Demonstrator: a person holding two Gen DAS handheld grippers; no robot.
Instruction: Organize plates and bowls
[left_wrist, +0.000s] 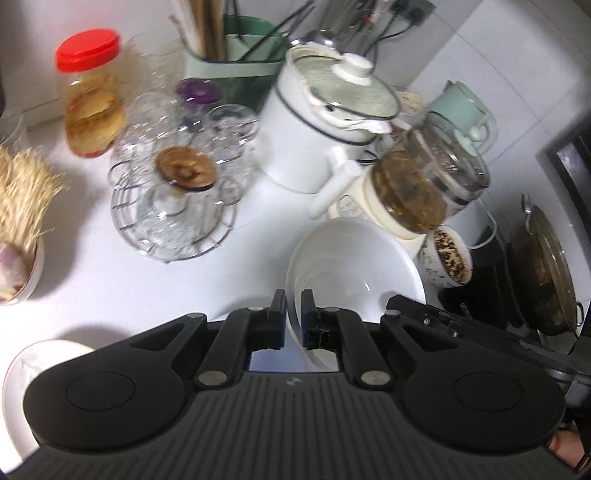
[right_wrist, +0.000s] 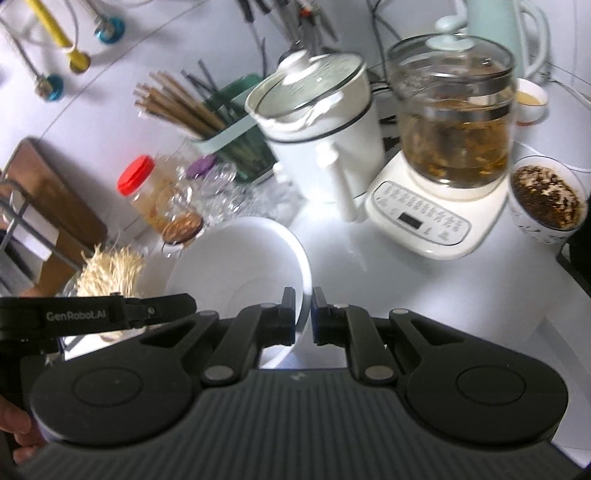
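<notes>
A white bowl (left_wrist: 354, 266) is held between both grippers above the white counter. My left gripper (left_wrist: 294, 297) is shut on the bowl's left rim. My right gripper (right_wrist: 303, 295) is shut on the right rim of the same bowl (right_wrist: 236, 266). The left gripper's body also shows in the right wrist view (right_wrist: 96, 314) at the bowl's far side. A white plate (left_wrist: 22, 373) lies at the lower left under the left gripper, partly hidden by it.
Behind the bowl stand a white pot with glass lid (left_wrist: 321, 122), a glass tea kettle on a white base (right_wrist: 450, 122), a cup with dark bits (right_wrist: 546, 199), a glass rack (left_wrist: 173, 206), a red-lidded jar (left_wrist: 92, 96) and a chopstick holder (right_wrist: 221, 122). A stove pan (left_wrist: 543, 266) sits right.
</notes>
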